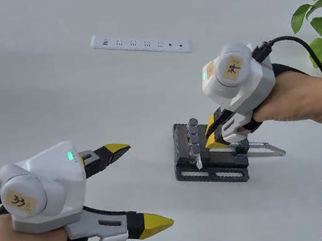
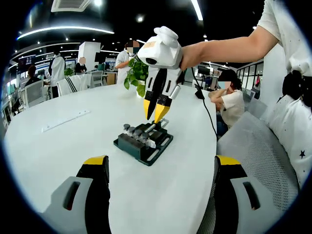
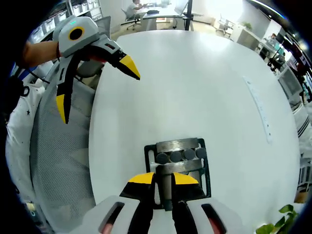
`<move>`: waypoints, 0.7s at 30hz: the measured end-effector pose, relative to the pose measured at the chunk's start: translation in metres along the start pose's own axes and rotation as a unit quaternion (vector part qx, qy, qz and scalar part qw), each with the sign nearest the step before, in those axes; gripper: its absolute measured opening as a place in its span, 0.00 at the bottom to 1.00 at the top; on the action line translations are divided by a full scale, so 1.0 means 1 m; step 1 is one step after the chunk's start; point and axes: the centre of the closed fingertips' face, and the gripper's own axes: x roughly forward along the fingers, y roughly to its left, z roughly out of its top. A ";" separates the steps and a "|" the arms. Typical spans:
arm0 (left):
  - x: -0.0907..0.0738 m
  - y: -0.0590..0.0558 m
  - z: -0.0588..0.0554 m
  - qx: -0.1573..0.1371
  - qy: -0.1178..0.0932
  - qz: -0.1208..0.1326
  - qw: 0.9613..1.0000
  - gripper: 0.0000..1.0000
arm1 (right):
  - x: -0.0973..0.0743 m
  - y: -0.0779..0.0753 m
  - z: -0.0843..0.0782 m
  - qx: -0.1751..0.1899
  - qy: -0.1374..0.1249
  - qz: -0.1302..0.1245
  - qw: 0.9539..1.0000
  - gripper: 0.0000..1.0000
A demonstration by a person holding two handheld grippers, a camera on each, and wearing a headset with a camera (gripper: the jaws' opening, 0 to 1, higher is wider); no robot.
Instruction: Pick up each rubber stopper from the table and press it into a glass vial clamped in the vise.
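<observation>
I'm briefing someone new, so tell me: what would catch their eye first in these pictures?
The right gripper, fingers close together, hovering over a black vise holding four stoppered vials. Then the left gripper, fingers spread wide, at the near edge of the table; a white power strip lies beyond.

You work in an open-plan office: a big white table with a power strip, a mesh chair, a plant, ceiling lights and people seated behind.

- Four stoppered vials are counted, in one vise.
- Two grippers are counted: left gripper, right gripper.
- One power strip and one plant are counted.
</observation>
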 end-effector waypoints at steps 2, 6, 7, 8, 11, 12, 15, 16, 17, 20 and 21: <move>0.000 0.001 0.000 0.002 0.001 0.000 1.000 0.89 | -0.007 0.004 -0.004 0.012 -0.013 -0.005 1.000 0.10; 0.000 0.001 0.001 0.008 0.007 -0.001 1.000 0.91 | -0.017 0.002 -0.019 0.038 -0.035 -0.023 0.998 0.13; 0.000 0.001 0.001 0.009 0.007 -0.001 1.000 0.92 | -0.020 0.002 -0.022 0.044 -0.041 -0.028 0.998 0.14; 0.000 0.001 0.001 0.012 0.009 -0.001 1.000 0.93 | -0.025 0.002 -0.026 0.052 -0.051 -0.037 0.997 0.15; 0.000 0.001 0.002 0.020 0.008 0.001 1.000 0.96 | -0.033 0.002 -0.037 0.073 -0.073 -0.051 0.993 0.18; 0.000 0.002 0.002 0.021 0.010 0.002 1.000 0.97 | -0.036 0.003 -0.040 0.078 -0.079 -0.057 0.992 0.19; -0.001 0.004 0.002 0.029 0.013 0.002 1.000 0.99 | -0.044 0.005 -0.055 0.101 -0.101 -0.072 0.987 0.23; -0.002 0.005 0.002 0.031 0.016 0.001 0.999 0.99 | -0.045 0.006 -0.059 0.107 -0.106 -0.075 0.986 0.25; -0.002 0.005 0.002 0.035 0.018 0.001 0.999 0.99 | -0.047 0.008 -0.064 0.115 -0.113 -0.079 0.984 0.26; -0.002 0.006 0.001 0.041 0.025 -0.001 0.999 0.99 | -0.050 0.015 -0.075 0.131 -0.129 -0.087 0.979 0.30; -0.002 0.006 0.001 0.042 0.026 -0.001 0.999 0.99 | -0.051 0.017 -0.079 0.137 -0.134 -0.090 0.977 0.32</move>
